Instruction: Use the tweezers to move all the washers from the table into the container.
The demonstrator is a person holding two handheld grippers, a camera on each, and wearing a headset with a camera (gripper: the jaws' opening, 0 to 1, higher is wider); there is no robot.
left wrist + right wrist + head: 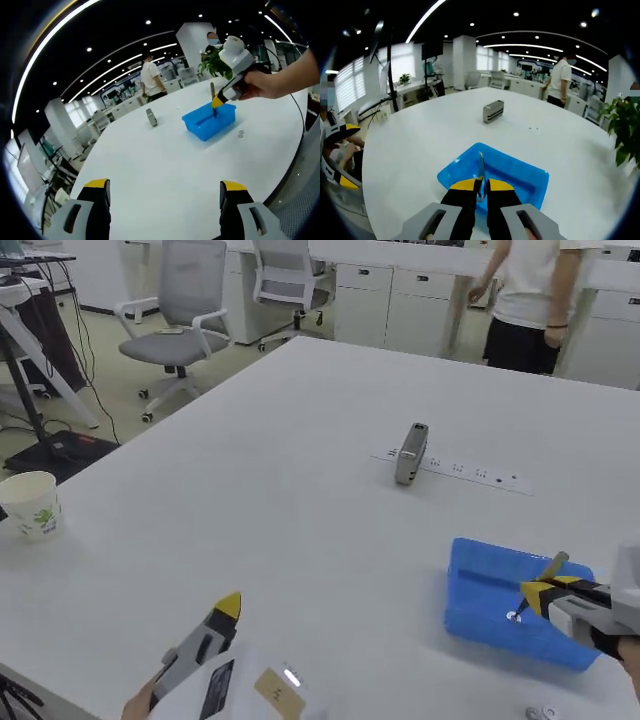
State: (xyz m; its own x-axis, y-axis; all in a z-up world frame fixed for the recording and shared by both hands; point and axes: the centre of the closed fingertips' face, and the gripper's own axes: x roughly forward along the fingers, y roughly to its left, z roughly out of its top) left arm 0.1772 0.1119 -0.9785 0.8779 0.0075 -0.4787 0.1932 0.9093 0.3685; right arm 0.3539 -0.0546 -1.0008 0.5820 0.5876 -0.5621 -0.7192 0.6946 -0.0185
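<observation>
A blue container [480, 590] sits at the table's right front. My right gripper [540, 592] is shut on the tweezers [553, 565], whose tips reach down into the container; a small bright glint at the tips may be a washer. In the right gripper view the tweezers [481, 170] stick out between the closed jaws over the blue container [520, 175]. Loose washers [541, 711] lie on the table in front of the container, and one washer [241, 133] shows beside the container [205, 125] in the left gripper view. My left gripper [228, 608] rests low at the front left, open [165, 192], holding nothing.
A grey metal block [411, 452] stands mid-table beside a marked strip [470, 471]. A paper cup [32, 505] is at the left edge. Cards [260, 690] lie at the near edge. Office chairs [185, 315] and a person [530, 300] are beyond the table.
</observation>
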